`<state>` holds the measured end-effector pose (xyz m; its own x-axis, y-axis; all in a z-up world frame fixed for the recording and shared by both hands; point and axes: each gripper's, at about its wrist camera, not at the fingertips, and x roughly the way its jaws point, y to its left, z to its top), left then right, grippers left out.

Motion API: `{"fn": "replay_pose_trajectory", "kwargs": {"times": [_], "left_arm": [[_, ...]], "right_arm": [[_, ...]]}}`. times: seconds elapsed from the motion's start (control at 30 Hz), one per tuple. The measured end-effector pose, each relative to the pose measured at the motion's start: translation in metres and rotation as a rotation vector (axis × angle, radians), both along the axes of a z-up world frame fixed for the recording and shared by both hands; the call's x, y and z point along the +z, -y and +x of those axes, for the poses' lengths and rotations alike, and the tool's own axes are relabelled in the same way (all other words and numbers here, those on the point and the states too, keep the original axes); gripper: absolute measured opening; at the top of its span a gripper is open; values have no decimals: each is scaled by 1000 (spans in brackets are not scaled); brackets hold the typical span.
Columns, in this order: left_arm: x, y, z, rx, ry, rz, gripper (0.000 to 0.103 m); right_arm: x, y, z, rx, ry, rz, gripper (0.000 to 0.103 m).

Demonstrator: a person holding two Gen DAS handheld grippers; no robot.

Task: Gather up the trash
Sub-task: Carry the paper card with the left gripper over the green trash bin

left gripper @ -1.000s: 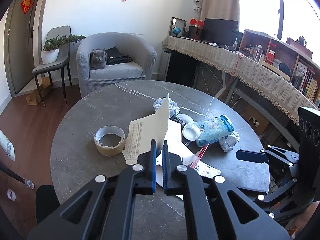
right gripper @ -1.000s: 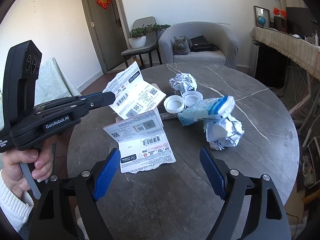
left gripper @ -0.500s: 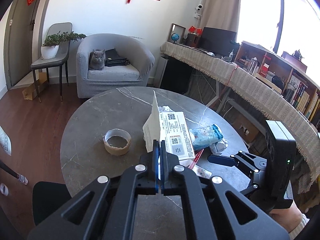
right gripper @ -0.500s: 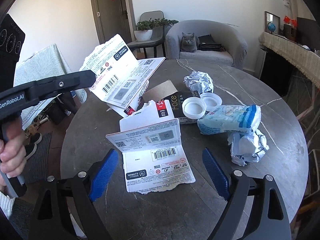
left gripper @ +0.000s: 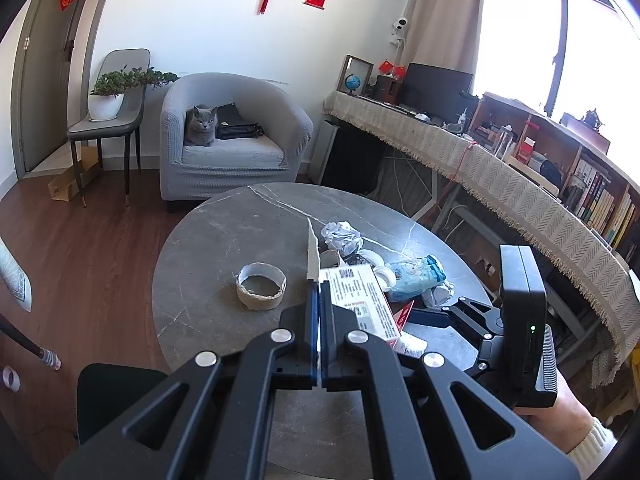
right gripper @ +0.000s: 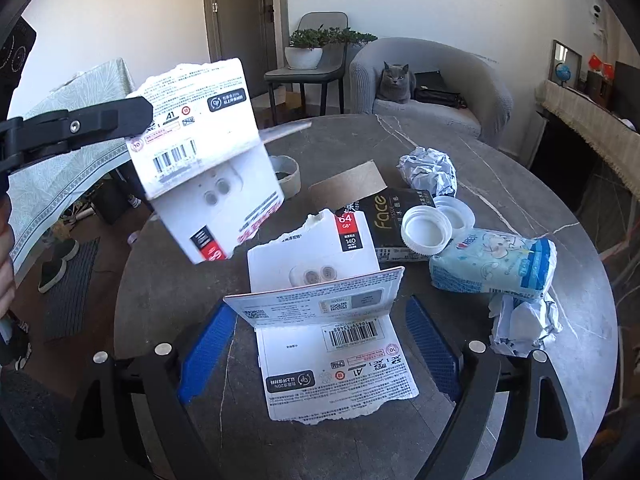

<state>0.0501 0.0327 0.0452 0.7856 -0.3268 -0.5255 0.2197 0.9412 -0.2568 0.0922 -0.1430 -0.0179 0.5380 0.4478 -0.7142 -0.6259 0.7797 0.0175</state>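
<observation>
My left gripper (left gripper: 320, 300) is shut on a torn white memory-card package (right gripper: 200, 152) and holds it in the air above the left side of the round grey table (right gripper: 500, 184); the left wrist view shows the card edge-on (left gripper: 312, 252). My right gripper (right gripper: 316, 344) is open and empty, low over a second torn white card package (right gripper: 328, 320) that lies folded on the table between its fingers. Behind that lie a black tissue pack (right gripper: 396, 216), two white bottle caps (right gripper: 426, 230), a blue wet-wipe pack (right gripper: 492, 266) and two crumpled paper balls (right gripper: 428, 170).
A cardboard tape roll (left gripper: 261, 286) sits on the table's left half, with a brown cardboard strip (right gripper: 348, 186) beside it. A grey cat (left gripper: 200, 125) sits in an armchair (left gripper: 232, 136) beyond the table. A chair with a potted plant (left gripper: 108, 96) stands left.
My left gripper has lifted the torn card package up and away from the table, towards the left. My right gripper has moved lower and closer over the second package, still open.
</observation>
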Motion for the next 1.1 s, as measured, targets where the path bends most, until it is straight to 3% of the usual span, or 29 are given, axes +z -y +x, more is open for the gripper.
{"fn": "replay_pose_trajectory", "kwargs": {"times": [0.17,0.2,0.6,0.87,1.1], "left_arm": [[-2,-2,-3,-4,-4,11,1],[-2,-3,-4,-3,-6,12,1],[4,-36,-15,54,-3,20,1],[2,-70,-28,124,-21,63,1],[3,-114,-46,191,-17,53,1]], "right_arm": [[-1,-4,7,-26,-11,-1,86],[-1,-4,9,-37,-22,-1,76],[33,-19,3,-37,26,88,76],[38,-61,-6,40,26,124,76],[48,-104,-19,100,51,131,76]]}}
